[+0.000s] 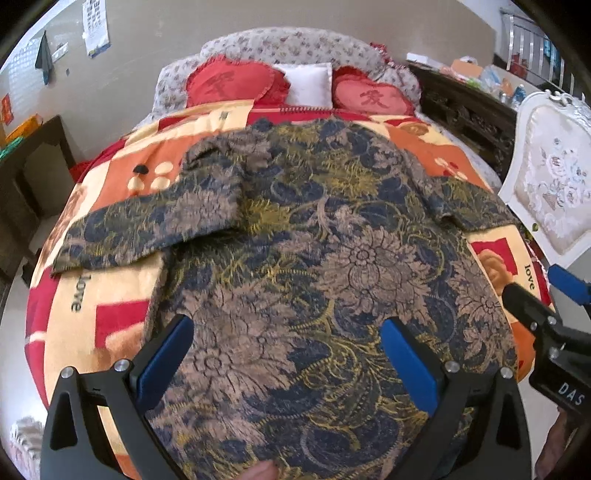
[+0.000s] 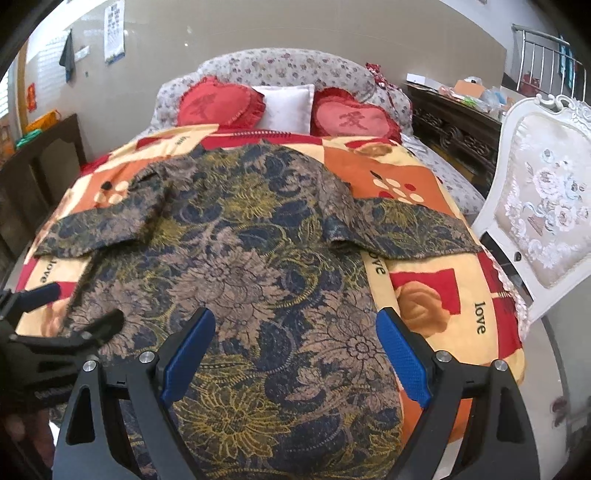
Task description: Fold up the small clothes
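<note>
A bed (image 2: 461, 295) fills the room's middle, covered by a blanket (image 1: 122, 177) in red, orange and cream blocks printed with "love". A brown, navy and gold floral shirt (image 1: 314, 240) lies flat on it, hem near, collar far, both short sleeves spread out to the sides. At the far end, two red heart cushions (image 2: 218, 105) flank a white pillow (image 2: 286, 105) against a floral headboard (image 2: 295, 62). A white chair (image 2: 546, 206) stands at the right, a dark carved cabinet (image 2: 454, 125) behind it, and a dark table (image 1: 33, 162) at the left; a calendar (image 1: 96, 26) hangs on the beige wall. The left gripper (image 1: 286, 363) hovers over the shirt's near part, jaws wide apart, holding nothing. The right gripper (image 2: 295, 363) does likewise, just as wide and empty.
</note>
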Demonstrator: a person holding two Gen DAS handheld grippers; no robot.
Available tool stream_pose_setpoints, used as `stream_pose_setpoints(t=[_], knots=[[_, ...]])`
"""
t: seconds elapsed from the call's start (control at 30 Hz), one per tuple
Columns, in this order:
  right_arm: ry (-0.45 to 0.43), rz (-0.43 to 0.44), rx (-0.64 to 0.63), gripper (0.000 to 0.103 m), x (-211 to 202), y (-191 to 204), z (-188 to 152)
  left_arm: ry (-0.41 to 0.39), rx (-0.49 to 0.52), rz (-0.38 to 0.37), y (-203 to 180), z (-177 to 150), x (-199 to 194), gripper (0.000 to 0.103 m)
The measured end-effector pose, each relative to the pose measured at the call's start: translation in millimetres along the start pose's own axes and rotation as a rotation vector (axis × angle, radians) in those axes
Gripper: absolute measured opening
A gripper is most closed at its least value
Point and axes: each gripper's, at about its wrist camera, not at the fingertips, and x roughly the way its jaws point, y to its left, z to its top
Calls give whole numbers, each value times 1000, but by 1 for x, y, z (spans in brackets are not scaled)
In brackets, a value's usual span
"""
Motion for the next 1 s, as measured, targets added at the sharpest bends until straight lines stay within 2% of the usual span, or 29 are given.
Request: stream_pose_setpoints(t=[0.07, 0.23, 0.37, 0.53, 0.83, 1.0], knots=[[10, -5, -6, 102, 2, 1, -1, -10, 15, -7, 3, -3, 0, 103], [42, -16, -10, 102, 8, 2, -4, 36, 37, -3, 7, -10, 9, 103], [60, -18, -3, 102, 12, 1, -4, 27, 50, 0, 7, -14, 9, 103], [69, -8, 5, 102, 16, 1, -5, 29, 18, -57, 10, -14, 9, 103], [73, -10, 7, 102, 19, 0, -6, 70, -31, -49, 13, -15, 17, 103], [82, -8, 7, 102, 22, 0, -6, 79, 11, -26, 12, -18, 21, 103]])
